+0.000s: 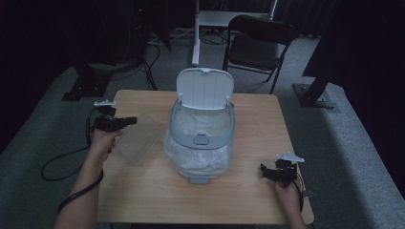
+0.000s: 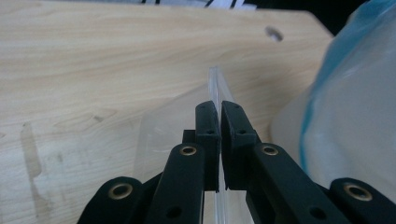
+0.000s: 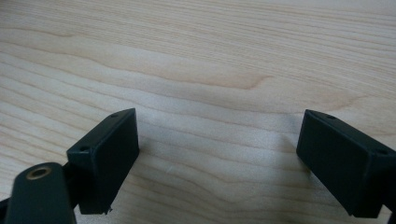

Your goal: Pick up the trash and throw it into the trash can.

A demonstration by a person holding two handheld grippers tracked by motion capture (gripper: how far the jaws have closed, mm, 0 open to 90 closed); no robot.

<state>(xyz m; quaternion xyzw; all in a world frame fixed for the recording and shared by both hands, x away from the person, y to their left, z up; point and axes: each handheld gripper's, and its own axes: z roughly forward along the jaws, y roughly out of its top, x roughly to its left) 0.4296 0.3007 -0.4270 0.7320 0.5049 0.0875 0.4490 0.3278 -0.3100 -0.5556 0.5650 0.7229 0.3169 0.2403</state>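
Note:
A grey-white bin (image 1: 202, 139) with its lid (image 1: 205, 88) raised stands mid-table, lined with a clear plastic liner (image 1: 197, 162) that also shows at the right of the left gripper view (image 2: 355, 107). Left of the bin lies a clear plastic bag (image 1: 141, 141). My left gripper (image 1: 130, 120) is shut on the bag's edge (image 2: 217, 84), the thin film pinched between its closed pads (image 2: 206, 121) in the left gripper view (image 2: 219, 111). My right gripper (image 1: 265, 171) rests near the table's front right, open (image 3: 219, 154) with only bare wood between its fingers.
The wooden table (image 1: 253, 119) has bare wood in front of and to the right of the bin. Behind it stand a black folding chair (image 1: 260, 45) and a white stand (image 1: 197, 33). A cable (image 1: 57, 167) loops on the carpet at the left.

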